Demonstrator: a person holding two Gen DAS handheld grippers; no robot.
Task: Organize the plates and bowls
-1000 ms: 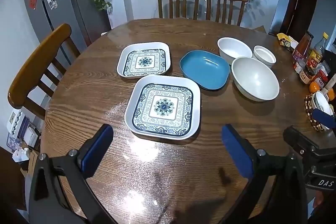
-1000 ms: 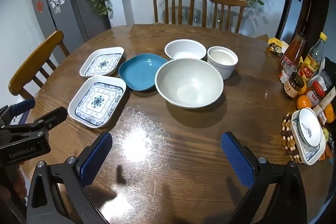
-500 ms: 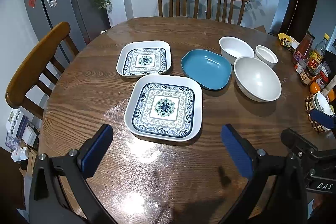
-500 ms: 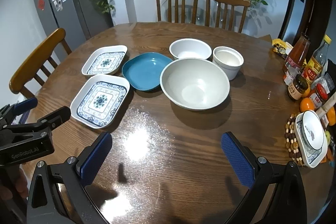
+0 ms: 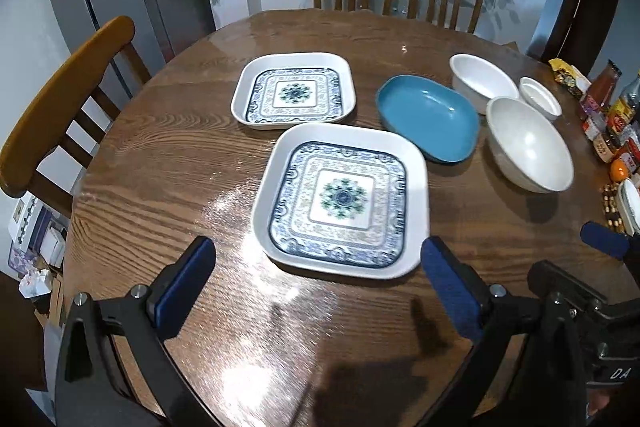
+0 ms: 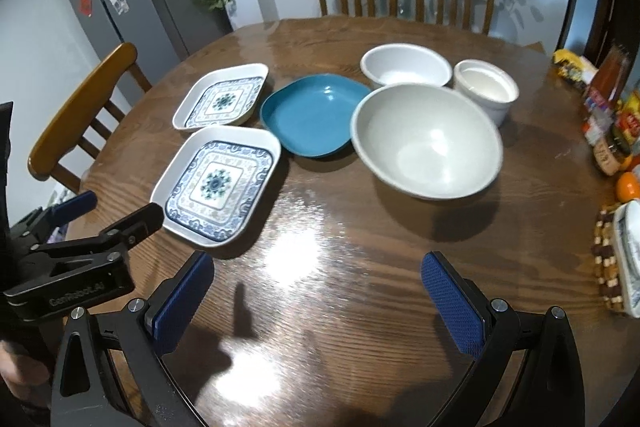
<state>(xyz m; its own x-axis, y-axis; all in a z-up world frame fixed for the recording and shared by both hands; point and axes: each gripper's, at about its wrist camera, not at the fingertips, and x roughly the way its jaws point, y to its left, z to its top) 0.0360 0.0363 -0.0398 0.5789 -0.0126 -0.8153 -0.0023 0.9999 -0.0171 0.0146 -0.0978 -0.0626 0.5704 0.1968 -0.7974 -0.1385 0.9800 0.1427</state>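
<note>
Both tongs are held wide and empty over the round table (image 5: 168,155). The left gripper (image 5: 316,283) is lined up just short of the near patterned plate (image 5: 340,201); the second patterned plate (image 5: 294,91) lies behind it. The right gripper (image 6: 318,293) is aimed toward the big white bowl (image 6: 426,141), with the blue dish (image 6: 316,115) beside it.

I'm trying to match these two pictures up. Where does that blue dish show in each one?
Left wrist view: the blue dish sits right of centre, in the upper half, just right of the two patterned plates.
Right wrist view: the blue dish sits near the centre, in the upper half.
Shared landmark: the big white bowl lies just to its right in both.
</note>
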